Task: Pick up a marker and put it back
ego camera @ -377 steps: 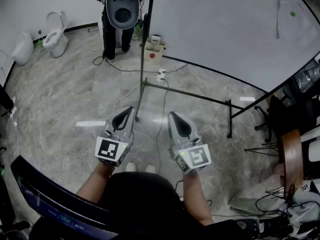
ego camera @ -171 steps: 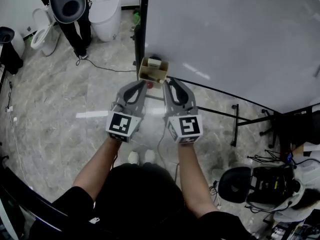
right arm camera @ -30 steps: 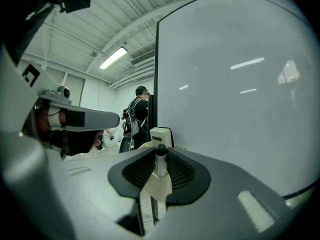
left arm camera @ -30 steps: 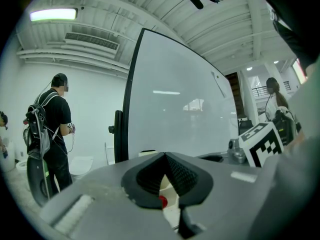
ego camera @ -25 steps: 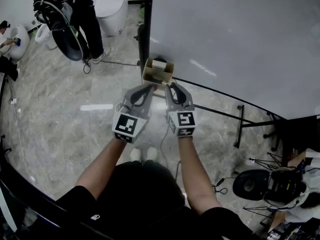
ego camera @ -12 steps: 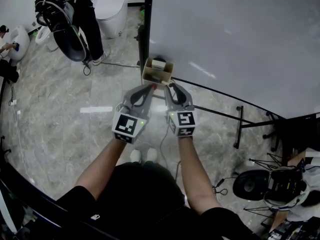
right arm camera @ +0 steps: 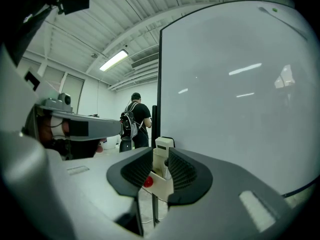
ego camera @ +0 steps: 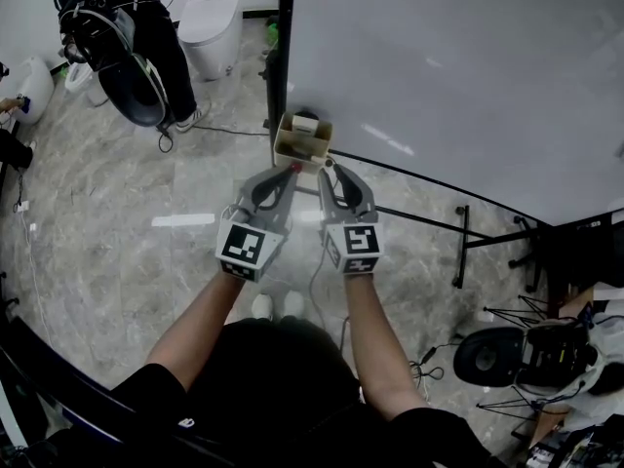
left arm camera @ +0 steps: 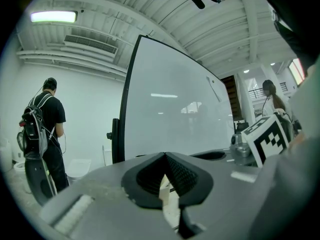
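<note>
Opened wider than 1 second earlier at the right gripper (ego camera: 331, 168): now apart, empty, framing the small beige cardboard box (ego camera: 292, 154) with the red-tipped marker (right arm camera: 148, 182) at its near side. Closed tip to tip on nothing at the left gripper (ego camera: 290, 170). Judged step 1 of 2, approach: advance right, close on marker.

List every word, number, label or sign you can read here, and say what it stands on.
No text can be read in any view.
The left gripper and right gripper carry only black-and-white square patterns on their cubes, no letters or digits.
The whiteboard is blank.
The box shows no print.
</note>
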Motion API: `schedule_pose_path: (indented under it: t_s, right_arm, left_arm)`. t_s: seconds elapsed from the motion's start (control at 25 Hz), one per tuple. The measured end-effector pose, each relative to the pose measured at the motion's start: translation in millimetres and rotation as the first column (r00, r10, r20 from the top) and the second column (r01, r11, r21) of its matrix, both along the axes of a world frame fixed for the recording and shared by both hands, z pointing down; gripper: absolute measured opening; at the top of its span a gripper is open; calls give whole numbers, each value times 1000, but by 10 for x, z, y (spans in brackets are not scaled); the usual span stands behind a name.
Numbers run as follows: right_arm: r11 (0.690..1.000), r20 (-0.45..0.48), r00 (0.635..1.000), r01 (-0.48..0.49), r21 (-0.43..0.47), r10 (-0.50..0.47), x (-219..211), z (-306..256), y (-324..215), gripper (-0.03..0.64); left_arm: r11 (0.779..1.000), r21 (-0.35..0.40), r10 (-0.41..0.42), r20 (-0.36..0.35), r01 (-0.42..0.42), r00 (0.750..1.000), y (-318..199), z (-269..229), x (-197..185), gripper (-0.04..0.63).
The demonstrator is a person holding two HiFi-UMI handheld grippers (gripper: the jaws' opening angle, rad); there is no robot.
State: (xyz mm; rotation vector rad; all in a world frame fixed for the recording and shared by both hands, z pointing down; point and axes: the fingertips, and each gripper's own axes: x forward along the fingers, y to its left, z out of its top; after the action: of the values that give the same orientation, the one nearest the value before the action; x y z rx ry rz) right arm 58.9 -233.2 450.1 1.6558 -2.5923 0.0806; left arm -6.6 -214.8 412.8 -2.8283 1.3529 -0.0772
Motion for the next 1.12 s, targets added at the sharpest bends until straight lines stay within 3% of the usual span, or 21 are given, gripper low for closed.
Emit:
schedule_pose_path:
  t_s: [0.52, 0.8, 1.0, 1.12]
  right_arm:
    - [993, -14, 1000, -13, 115, 15, -67, -530, 515, 11]
    - [990, 10, 1000, -12, 140, 11, -126, -736, 804, 9]
    - [983, -75, 997, 31, 179, -18, -128, -563, 930, 9]
    - [983, -59, 998, 22, 182, -11, -160, -612, 970, 9]
  left_arm:
    - [999, 41, 29, -16, -28, 999, 262, -177, -85, 3]
    - [997, 58, 50, -12, -49, 999, 462, -251, -129, 4]
    - [996, 69, 58, -8, -58, 998, 576, -300, -167, 5]
    - [996, 72, 58, -10, -57, 998, 617, -312, -202, 3]
